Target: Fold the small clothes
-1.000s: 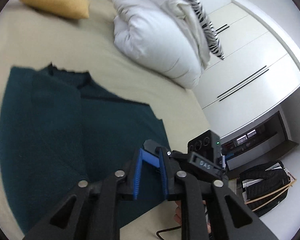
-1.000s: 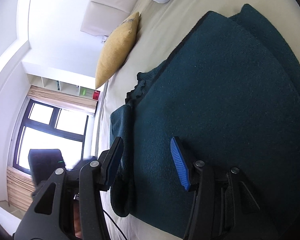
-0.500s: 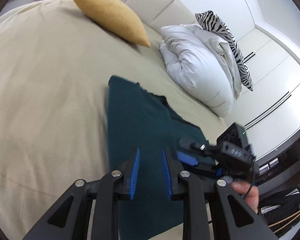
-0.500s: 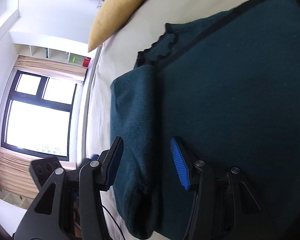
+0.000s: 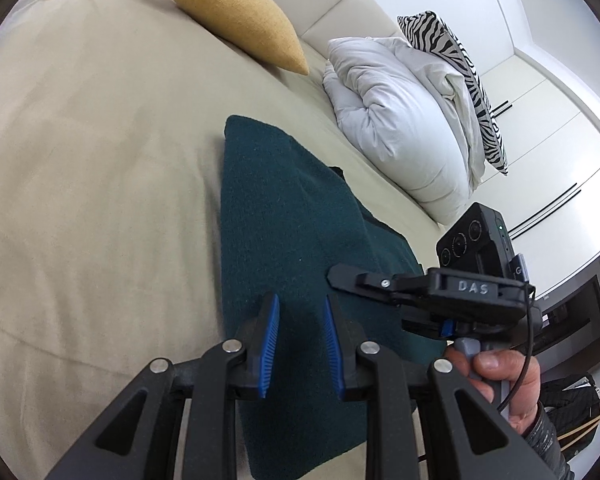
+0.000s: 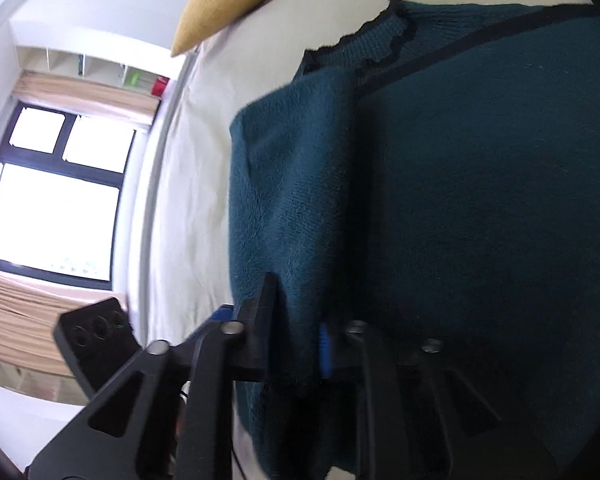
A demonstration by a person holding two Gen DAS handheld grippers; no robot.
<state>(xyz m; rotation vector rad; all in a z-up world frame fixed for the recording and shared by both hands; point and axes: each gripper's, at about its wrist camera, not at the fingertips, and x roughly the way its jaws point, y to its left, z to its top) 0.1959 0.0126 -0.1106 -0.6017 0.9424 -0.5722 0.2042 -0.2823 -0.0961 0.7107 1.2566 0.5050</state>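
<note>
A dark teal knit sweater (image 5: pixel 280 208) lies flat on the beige bed (image 5: pixel 80 160), with a sleeve folded in over its body (image 6: pixel 292 168). My left gripper (image 5: pixel 300 300) hovers low over the near part of the sweater. Its blue pads stand a narrow gap apart with nothing between them. My right gripper (image 6: pixel 296 308) is at the sweater's near edge, and its jaws are closing with the folded sleeve's fabric bunched between them. In the left wrist view the right gripper (image 5: pixel 336 274), held by a hand (image 5: pixel 500 372), reaches onto the cloth from the right.
A yellow pillow (image 5: pixel 236 12), a white bundled duvet (image 5: pixel 396 112) and a zebra-striped pillow (image 5: pixel 460 60) lie at the head of the bed. White wardrobe doors (image 5: pixel 540 152) stand beyond it. A window (image 6: pixel 52 200) is on the far side.
The right jaws went from wide apart to closed on the sleeve fold as the gripper moved in along the near edge. The left gripper swung and sank toward the sweater's near part, gap unchanged.
</note>
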